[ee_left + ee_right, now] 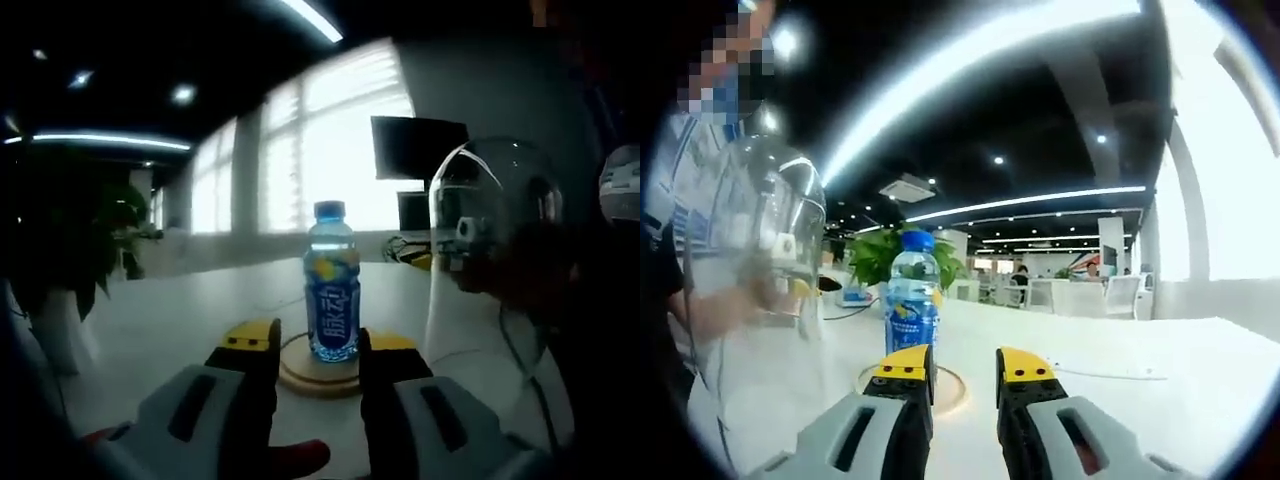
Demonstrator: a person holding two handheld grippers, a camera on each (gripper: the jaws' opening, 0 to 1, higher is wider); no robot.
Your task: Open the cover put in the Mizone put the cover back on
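Observation:
A blue Mizone bottle (332,295) with a blue cap stands upright on a round wooden base (318,375) on the white table. My left gripper (320,345) is open just in front of the base, the bottle showing beyond the gap between its yellow-tipped jaws. In the right gripper view the bottle (912,295) stands on the base (945,390) just past the left jaw of my right gripper (965,365), which is open and empty. The clear dome cover (490,260) stands off the base to the right; in the right gripper view the cover (760,290) is at left.
A potted plant (60,260) stands at the table's left edge. A dark monitor (415,148) and cables (410,250) lie behind the dome. A person's torso (665,300) is behind the cover. Bare white table (1140,380) stretches to the right.

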